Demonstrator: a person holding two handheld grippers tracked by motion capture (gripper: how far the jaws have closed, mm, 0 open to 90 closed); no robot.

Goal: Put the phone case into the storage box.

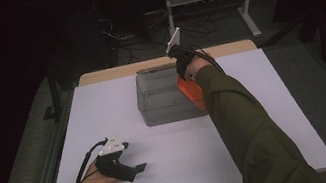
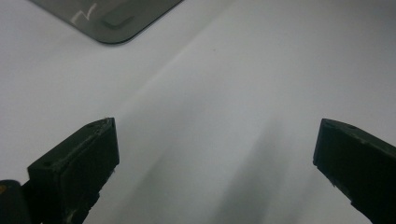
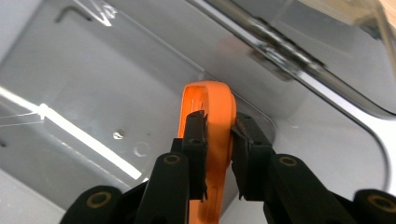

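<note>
Right gripper [image 3: 218,140] was clamped on an orange handle [image 3: 211,105] at the right wall of the clear box [image 1: 163,106], mid-table. Left gripper [image 1: 131,168] rested near the table's [image 1: 257,120] front edge, jaws apart, empty. Best move, judging by this: keep the squeeze firm and lift straight.

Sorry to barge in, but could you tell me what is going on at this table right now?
A person works with two handheld grippers. The right gripper is shut on an orange piece inside the clear plastic bin at the far middle of the white table. The left gripper rests open near the table's front left, holding nothing.
</note>
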